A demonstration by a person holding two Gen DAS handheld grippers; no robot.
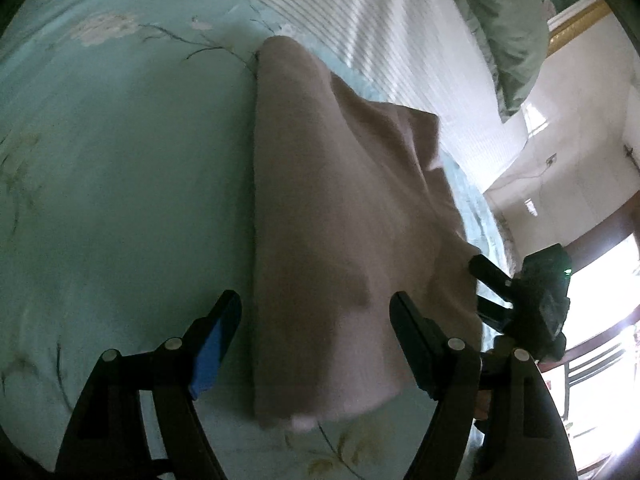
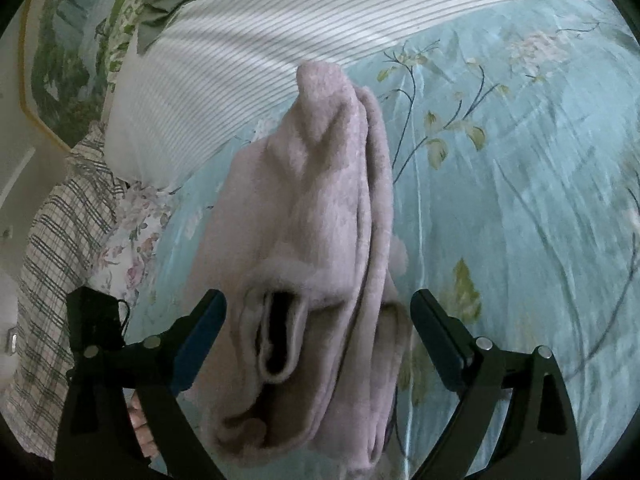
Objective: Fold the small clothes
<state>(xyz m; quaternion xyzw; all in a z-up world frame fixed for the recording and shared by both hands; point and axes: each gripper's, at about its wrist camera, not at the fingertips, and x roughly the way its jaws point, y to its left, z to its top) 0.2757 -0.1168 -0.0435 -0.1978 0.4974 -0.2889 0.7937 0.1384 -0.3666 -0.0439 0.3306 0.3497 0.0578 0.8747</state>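
Both tongs stand with their jaws spread and nothing between the pads. The left tongs (image 1: 316, 344) hang over the near end of the pink garment (image 1: 344, 240), one jaw over the bedspread (image 1: 120, 200) to the cloth's left, the other above the cloth itself. The right tongs (image 2: 318, 340) straddle the same pink garment (image 2: 316, 240) from the other side, one jaw on either side of its bulk; whether the pads brush the cloth cannot be told.

The garment lies on the blue-green flowered bedspread (image 2: 500, 200), already doubled over: the left view shows a long, smooth panel with one straight edge, while the right view shows stacked layers and a dark, open tube facing the camera, likely a sleeve or leg opening. Its far tip reaches the striped pillow (image 2: 280, 32). The right tongs (image 1: 492, 280) also show in the left view, close by the garment's right edge.

That the cloth rests flat, and is not hanging, suggests it was laid down so a fold could settle, and the open jaws on each side suit either a release or a fresh grip for the next fold. A plaid cloth (image 2: 60, 240) lies off at the bed's edge, well apart, and plays no part now. The soft, thick layers may slip apart if only the top one is pinched.
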